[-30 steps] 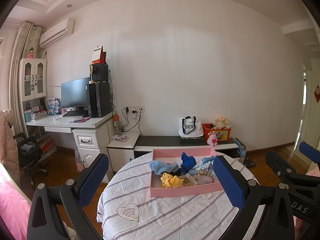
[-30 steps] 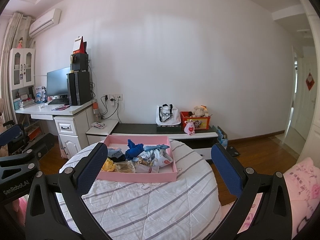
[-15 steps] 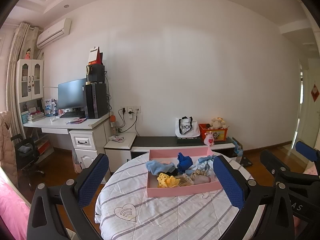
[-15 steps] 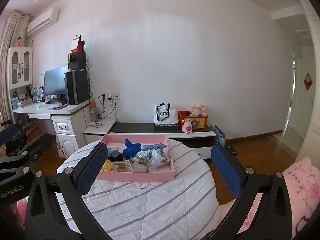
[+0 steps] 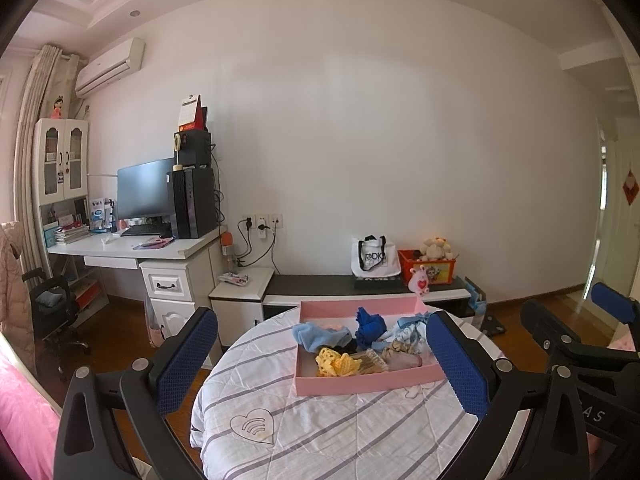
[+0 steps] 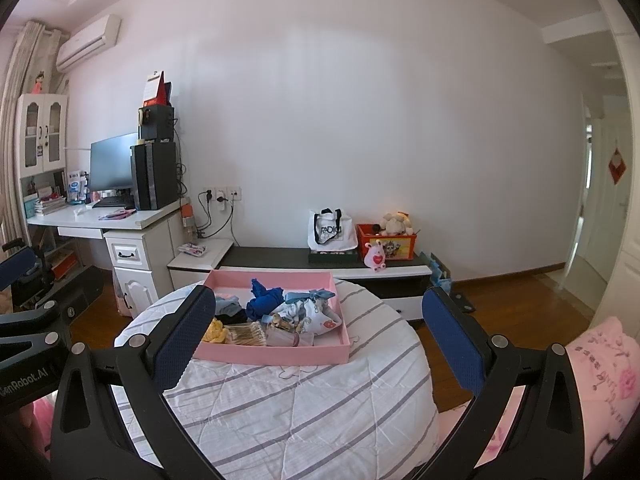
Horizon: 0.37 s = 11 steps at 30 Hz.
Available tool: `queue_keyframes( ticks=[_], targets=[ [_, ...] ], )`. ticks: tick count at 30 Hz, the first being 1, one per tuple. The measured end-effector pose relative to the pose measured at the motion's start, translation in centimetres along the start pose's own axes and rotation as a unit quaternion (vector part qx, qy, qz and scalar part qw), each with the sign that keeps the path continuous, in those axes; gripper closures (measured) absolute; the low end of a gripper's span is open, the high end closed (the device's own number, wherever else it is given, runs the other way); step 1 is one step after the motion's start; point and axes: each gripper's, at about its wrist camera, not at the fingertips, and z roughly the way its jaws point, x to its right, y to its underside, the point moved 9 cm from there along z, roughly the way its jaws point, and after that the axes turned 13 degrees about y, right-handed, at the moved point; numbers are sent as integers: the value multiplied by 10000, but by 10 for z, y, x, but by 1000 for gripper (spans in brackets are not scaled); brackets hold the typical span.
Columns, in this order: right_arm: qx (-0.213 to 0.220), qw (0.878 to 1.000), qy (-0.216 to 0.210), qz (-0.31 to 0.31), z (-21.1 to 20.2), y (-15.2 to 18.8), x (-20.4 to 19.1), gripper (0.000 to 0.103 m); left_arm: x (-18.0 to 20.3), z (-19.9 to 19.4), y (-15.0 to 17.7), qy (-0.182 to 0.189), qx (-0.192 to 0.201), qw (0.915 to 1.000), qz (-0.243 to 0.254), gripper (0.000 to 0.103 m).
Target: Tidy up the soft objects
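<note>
A pink tray (image 5: 372, 383) (image 6: 280, 354) sits on a round table with a striped white quilt (image 5: 340, 432) (image 6: 304, 408). It holds several soft items: a light blue cloth (image 5: 316, 334), a dark blue cloth (image 5: 370, 326) (image 6: 266, 304), a yellow knit piece (image 5: 334, 362) (image 6: 216, 332), and a printed white pouch (image 6: 312, 316). My left gripper (image 5: 320, 356) is open and empty, held above the table short of the tray. My right gripper (image 6: 316, 344) is open and empty, also short of the tray.
A white desk (image 5: 132, 250) with a monitor and computer tower stands at the left. A low black-topped cabinet (image 5: 360, 286) against the wall carries a tote bag and a red toy box. A pink cushion (image 6: 592, 368) lies at the right. Wooden floor surrounds the table.
Both views have shifted slightly: the tray and table sit a little lower and nearer in both frames. Both grippers stay open and empty.
</note>
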Motion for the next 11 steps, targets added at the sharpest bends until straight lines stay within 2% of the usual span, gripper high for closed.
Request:
queue_keyframes(
  ticks=[11],
  targets=[
    [-1,10000,13,-3,1,-1,0,0,1,1,0,-40,-6,10000,18,0]
  ],
)
